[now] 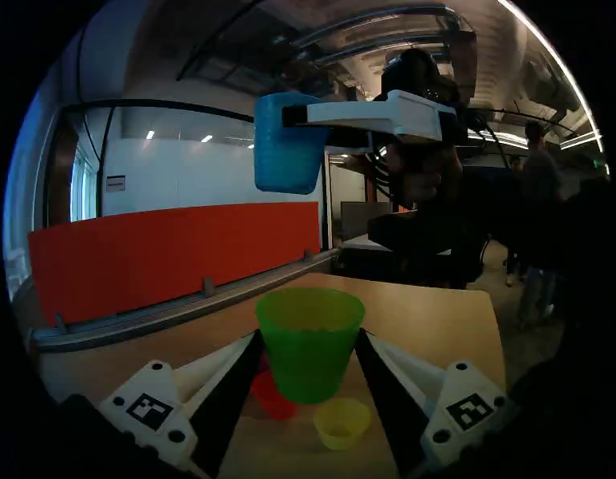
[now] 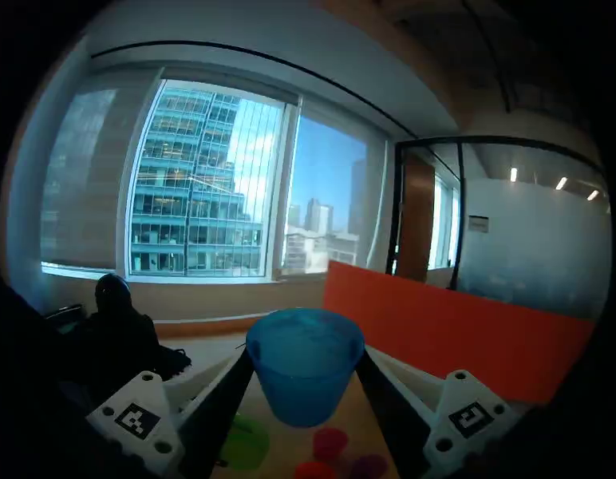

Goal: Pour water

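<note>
Left gripper [image 1: 308,363]: pinching green cup [image 1: 309,339] by both sides, holding it upright over table [image 1: 444,319]. Right gripper [image 2: 304,379]: clamping blue cup [image 1: 286,152], hanging high above green cup. Resting just below green cup: red cup [image 1: 270,397], yellow cup [image 1: 341,421]. Table edge running right of green cup, floor opening beyond.

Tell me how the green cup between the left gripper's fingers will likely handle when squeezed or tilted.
The green cup looks like thin plastic, so probably light and a little bendy under squeeze. Its smooth walls taper toward the base, so it might slide in the left gripper. Whether it holds water cannot be seen, so weight is uncertain.
</note>
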